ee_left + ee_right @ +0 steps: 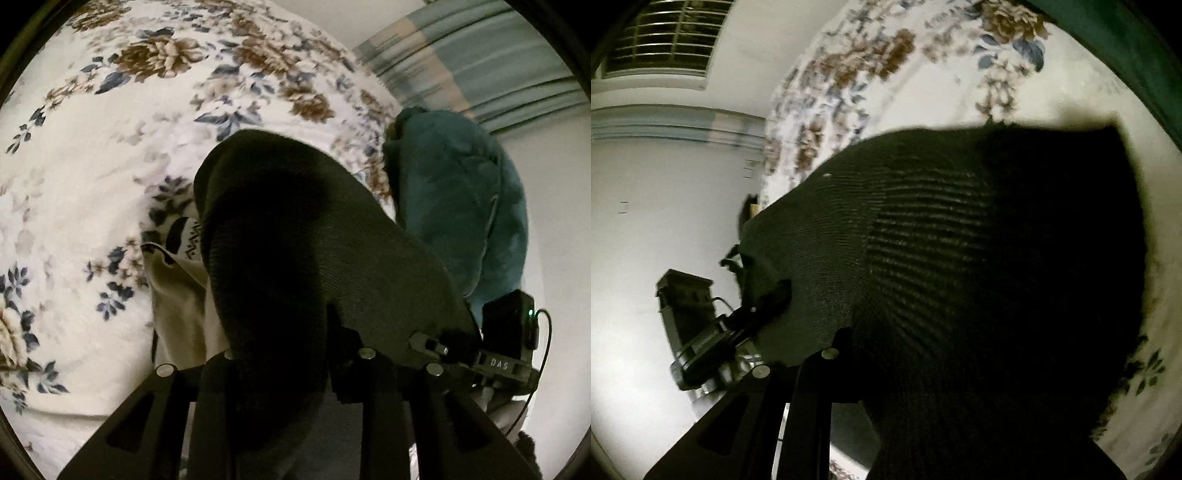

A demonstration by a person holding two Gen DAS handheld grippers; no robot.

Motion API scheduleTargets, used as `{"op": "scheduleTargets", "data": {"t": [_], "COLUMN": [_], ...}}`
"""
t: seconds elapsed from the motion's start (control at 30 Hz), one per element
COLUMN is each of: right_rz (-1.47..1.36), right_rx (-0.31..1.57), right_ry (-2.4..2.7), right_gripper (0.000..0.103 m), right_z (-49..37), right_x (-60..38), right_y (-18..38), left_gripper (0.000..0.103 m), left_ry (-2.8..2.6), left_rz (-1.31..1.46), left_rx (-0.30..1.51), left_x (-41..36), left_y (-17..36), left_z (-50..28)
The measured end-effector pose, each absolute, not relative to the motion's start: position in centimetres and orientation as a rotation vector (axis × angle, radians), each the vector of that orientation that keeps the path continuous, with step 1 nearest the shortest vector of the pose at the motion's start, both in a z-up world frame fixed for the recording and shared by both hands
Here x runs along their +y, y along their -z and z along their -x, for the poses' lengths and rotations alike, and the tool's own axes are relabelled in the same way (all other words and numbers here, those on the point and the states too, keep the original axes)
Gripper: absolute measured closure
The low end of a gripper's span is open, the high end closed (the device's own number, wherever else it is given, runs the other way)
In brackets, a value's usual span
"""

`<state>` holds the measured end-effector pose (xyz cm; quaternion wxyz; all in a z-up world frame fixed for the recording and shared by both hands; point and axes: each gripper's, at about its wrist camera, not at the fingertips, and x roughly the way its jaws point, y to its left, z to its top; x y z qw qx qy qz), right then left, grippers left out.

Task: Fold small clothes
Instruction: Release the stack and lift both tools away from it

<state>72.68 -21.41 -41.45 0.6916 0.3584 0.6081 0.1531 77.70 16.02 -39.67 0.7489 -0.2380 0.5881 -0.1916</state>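
Both claws, left claw (280, 354) and right claw (849, 343), were pinching that dark ribbed knit garment (295, 229) mid-air over your floral bedspread (92, 147); thin grips, so a quick swing could've dropped an edge.

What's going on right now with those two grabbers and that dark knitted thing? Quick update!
Left gripper and right gripper both clamped on the dark knit garment, lifted over the floral bedspread. Teal cloth and cream patterned cloth lie close by.
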Motion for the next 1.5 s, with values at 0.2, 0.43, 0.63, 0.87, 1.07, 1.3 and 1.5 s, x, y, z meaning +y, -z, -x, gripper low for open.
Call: {"op": "scheduleTargets", "data": {"t": [0.2, 0.43, 0.63, 0.87, 1.07, 1.3, 1.5], "right_rz": [-0.626, -0.309, -0.153, -0.093, -0.047, -0.015, -0.023], "right_rx": [1.408, 1.319, 1.278, 1.221, 1.126, 1.002, 0.908], "right_ry": [-0.219, -0.028, 0.144, 0.181, 0.209, 0.243, 0.24], "right_gripper": [0.061, 0.0, 0.0, 0.0, 0.0, 0.0, 0.0], "right_z": [-75.1, -73.1, -66.2, -59.5, -52.9, -44.0, -36.4], "right_x": [-19.9, -18.8, -18.7, -18.0, -17.4, -16.7, -16.2], "right_y": [41.0, 34.4, 31.4, 27.2, 20.0, 10.9, 3.1], "left_gripper": [0.076, 0.018, 0.003, 0.003, 0.003, 0.003, 0.003], "left_ry": [0.359, 0.191, 0.123, 0.047, 0.014, 0.015, 0.029], "left_rz": [0.513, 0.244, 0.164, 0.069, 0.033, -0.013, -0.019], "left_rx": [1.258, 1.153, 1.129, 1.13, 1.056, 0.978, 0.92], "left_x": [17.0, 14.5, 11.8, 10.3, 9.9, 9.1, 8.3], "left_y": [38.7, 34.8, 33.3, 30.7, 24.8, 17.6, 12.3], "left_z": [-76.9, -74.5, -69.8, -63.5, -57.5, -50.4, -44.5]}}
